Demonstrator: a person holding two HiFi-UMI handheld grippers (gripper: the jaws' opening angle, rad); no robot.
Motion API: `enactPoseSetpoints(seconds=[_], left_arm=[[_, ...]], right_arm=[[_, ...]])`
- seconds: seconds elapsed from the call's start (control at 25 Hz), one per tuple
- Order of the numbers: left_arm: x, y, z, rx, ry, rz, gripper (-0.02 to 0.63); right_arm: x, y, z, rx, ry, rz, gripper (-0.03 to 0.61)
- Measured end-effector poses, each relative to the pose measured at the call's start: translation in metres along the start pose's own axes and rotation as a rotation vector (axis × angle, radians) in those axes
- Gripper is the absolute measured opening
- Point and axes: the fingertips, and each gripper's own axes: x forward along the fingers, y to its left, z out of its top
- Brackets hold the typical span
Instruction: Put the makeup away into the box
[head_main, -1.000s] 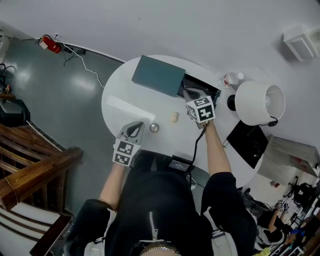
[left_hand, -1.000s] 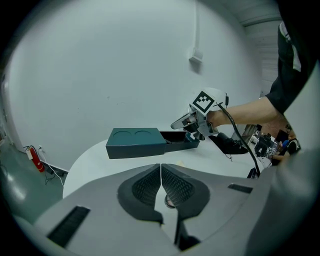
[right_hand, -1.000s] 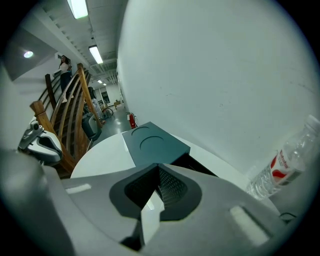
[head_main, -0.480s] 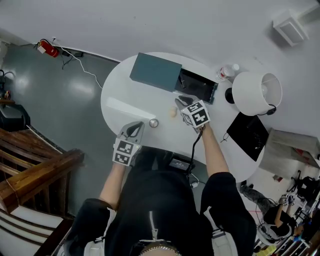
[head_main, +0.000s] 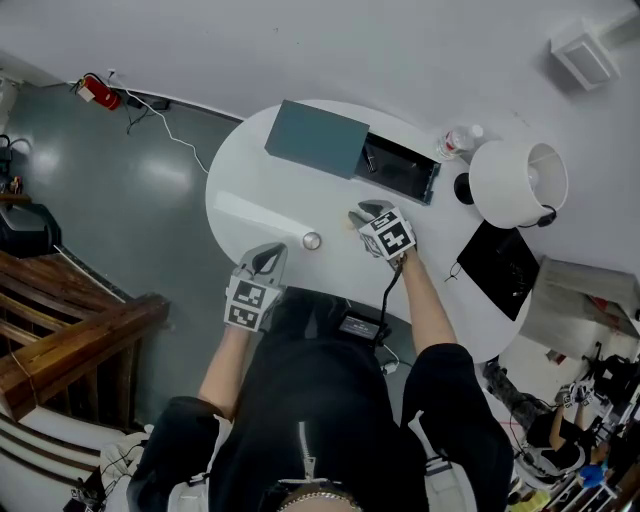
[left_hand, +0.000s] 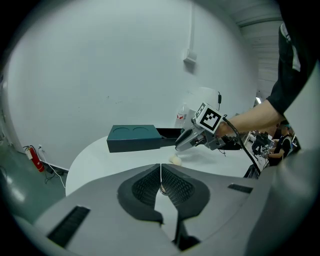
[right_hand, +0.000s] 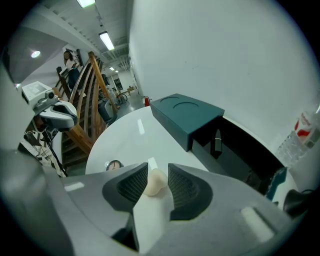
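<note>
- Overhead, the left gripper (head_main: 268, 255) hangs over the near edge of the table (head_main: 250, 190). The right gripper (head_main: 361, 214) points toward the open box (head_main: 405, 172).
- Left gripper view: its jaws are pressed together on nothing. The makeup sponge (left_hand: 175, 159) lies on the table, just under the right gripper's tips.
- Right gripper view: the jaws are opening, with the sponge between the pads and unsqueezed. It is probably light, soft and springy, so pinch its fat middle gently.

Sponge (right_hand: 155, 182) lies on table (head_main: 250, 190) before the box (head_main: 405, 172).
</note>
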Motion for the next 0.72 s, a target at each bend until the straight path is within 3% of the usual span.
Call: enactPoseSetpoints(seconds=[0.56, 0.72], left_arm=[[-0.017, 0.01, -0.013, -0.031, 0.005, 0.046, 0.014], [-0.021, 0.015, -0.016, -0.044, 0.008, 0.06, 0.014]], right_arm=[[0.029, 0.005, -0.022, -0.066, 0.107, -0.014, 0.14], [0.031, 0.003, -0.02, -0.068, 0.108, -0.028, 0.104]])
